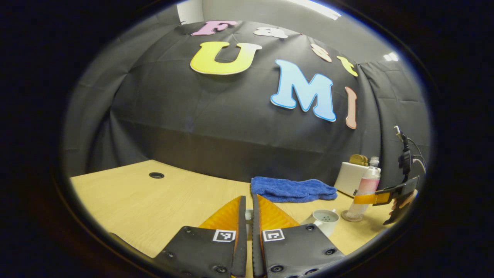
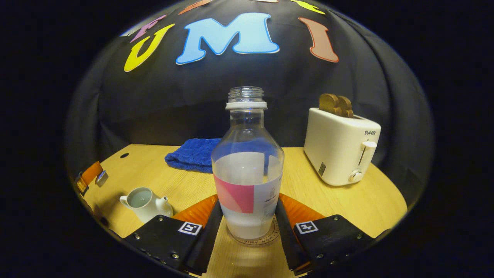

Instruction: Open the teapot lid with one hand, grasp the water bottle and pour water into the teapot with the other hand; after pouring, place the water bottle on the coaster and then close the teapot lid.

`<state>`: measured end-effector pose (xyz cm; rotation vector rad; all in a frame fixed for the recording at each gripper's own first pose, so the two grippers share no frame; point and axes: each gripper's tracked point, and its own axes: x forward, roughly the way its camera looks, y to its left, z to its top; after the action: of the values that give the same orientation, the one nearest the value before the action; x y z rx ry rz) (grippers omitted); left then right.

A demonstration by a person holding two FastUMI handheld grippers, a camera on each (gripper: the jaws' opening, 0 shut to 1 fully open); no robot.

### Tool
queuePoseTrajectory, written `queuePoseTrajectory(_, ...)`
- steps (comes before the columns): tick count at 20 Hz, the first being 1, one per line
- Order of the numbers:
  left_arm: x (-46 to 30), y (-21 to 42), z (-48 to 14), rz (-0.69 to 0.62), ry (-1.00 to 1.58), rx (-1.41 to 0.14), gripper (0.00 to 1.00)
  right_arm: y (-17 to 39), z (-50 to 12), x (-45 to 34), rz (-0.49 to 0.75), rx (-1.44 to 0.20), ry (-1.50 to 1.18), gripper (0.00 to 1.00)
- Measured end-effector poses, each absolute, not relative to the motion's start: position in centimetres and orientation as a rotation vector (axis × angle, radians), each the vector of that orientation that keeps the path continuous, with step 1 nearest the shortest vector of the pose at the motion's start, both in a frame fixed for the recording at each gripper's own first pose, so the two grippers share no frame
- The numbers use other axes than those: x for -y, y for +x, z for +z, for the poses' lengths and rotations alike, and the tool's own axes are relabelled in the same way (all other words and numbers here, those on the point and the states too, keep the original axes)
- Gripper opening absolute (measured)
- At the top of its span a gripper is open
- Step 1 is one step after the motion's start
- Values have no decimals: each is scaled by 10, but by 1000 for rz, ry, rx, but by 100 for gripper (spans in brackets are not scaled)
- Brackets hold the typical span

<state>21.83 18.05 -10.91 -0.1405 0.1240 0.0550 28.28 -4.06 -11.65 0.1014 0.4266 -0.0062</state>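
We find the water bottle [image 2: 247,170] upright on the coaster [image 2: 254,240], open neck up, right gripper [image 2: 249,227] fingers flanking it, contact unclear, left gripper [image 1: 248,231] pinching the teapot lid [image 1: 249,216], teapot [image 2: 144,202] open.

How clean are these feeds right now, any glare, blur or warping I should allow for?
Left gripper view: fisheye bends the table edge; water bottle small and soft near the rim. Right gripper view: water bottle sharp, small highlights on its plastic, toaster evenly lit, no harsh glare.
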Motion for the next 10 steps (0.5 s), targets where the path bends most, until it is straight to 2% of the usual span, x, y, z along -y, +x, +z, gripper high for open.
queuePoseTrajectory(5,-181,219,-108,55,-141,-123,11,284,-117,49,-27,-415,85,73)
queuePoseTrajectory(7,-180,218,-109,54,-139,-126,15,284,-118,49,-29,-408,85,74)
queuePoseTrajectory(10,-180,219,-109,54,-141,-124,15,283,-118,46,-28,-405,93,76)
